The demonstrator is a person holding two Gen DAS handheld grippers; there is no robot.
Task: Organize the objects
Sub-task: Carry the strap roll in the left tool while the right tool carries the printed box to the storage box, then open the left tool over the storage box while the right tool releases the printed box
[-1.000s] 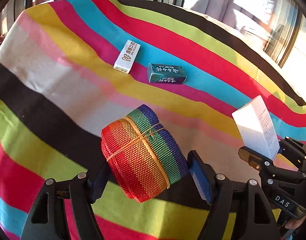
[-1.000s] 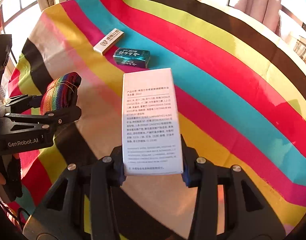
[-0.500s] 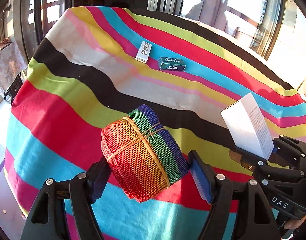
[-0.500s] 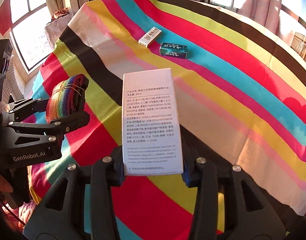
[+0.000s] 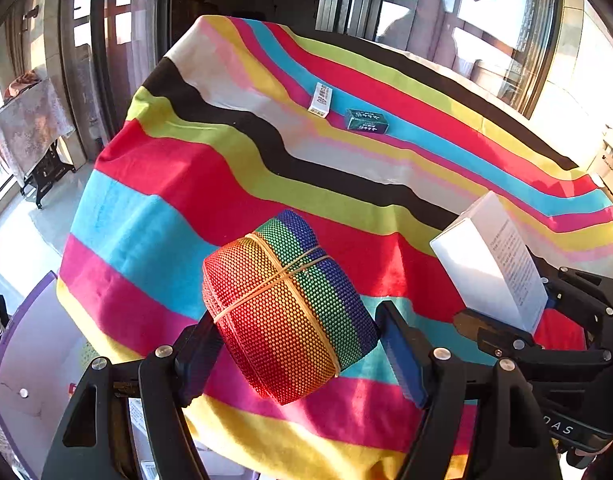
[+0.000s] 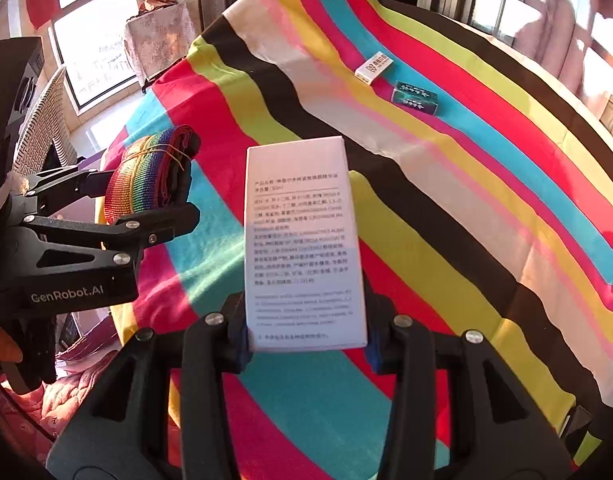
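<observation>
Grippers tilt downward: left (image 5: 296, 342) clamps rainbow strap roll (image 5: 284, 306) (rubber-banded), right (image 6: 306, 330) clamps white box (image 6: 302, 244).

Two small boxes (image 5: 366, 120) lie side by side on the far tablecloth (image 5: 226, 184)

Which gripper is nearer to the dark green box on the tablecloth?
Neither clearly. The dark green box lies far up the cloth from both the left gripper and right gripper.
</observation>
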